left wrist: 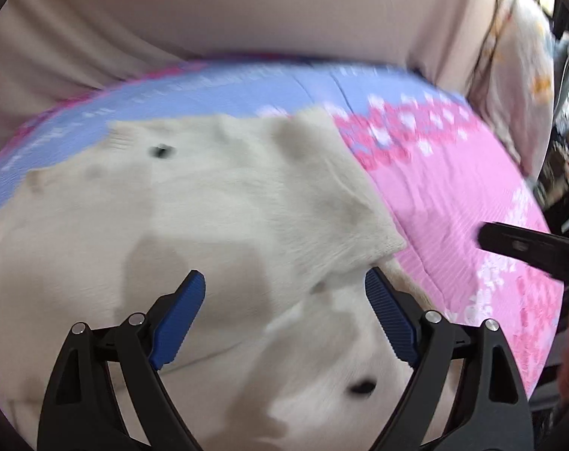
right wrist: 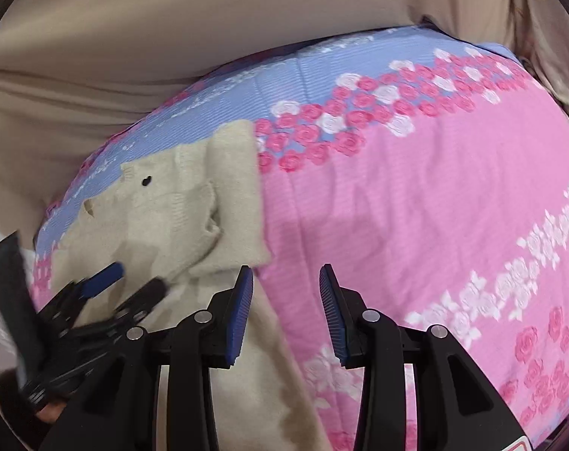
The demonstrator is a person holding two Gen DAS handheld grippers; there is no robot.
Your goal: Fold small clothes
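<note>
A cream knitted small garment with dark buttons (left wrist: pixel 217 225) lies spread on a pink and blue rose-patterned bed cover (left wrist: pixel 453 206), one sleeve folded across its body. The left tool (left wrist: pixel 284 278) hangs over the garment's middle, its blue-padded fingers (left wrist: pixel 179 319) spread wide with nothing between them. The right tool (right wrist: pixel 286 274) sits at the garment's right edge, partly spread and empty, one finger over cream knit, the other over pink cover.

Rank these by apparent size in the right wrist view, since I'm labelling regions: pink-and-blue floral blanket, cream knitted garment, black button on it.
1. Pink-and-blue floral blanket, largest.
2. Cream knitted garment.
3. Black button, smallest.
</note>
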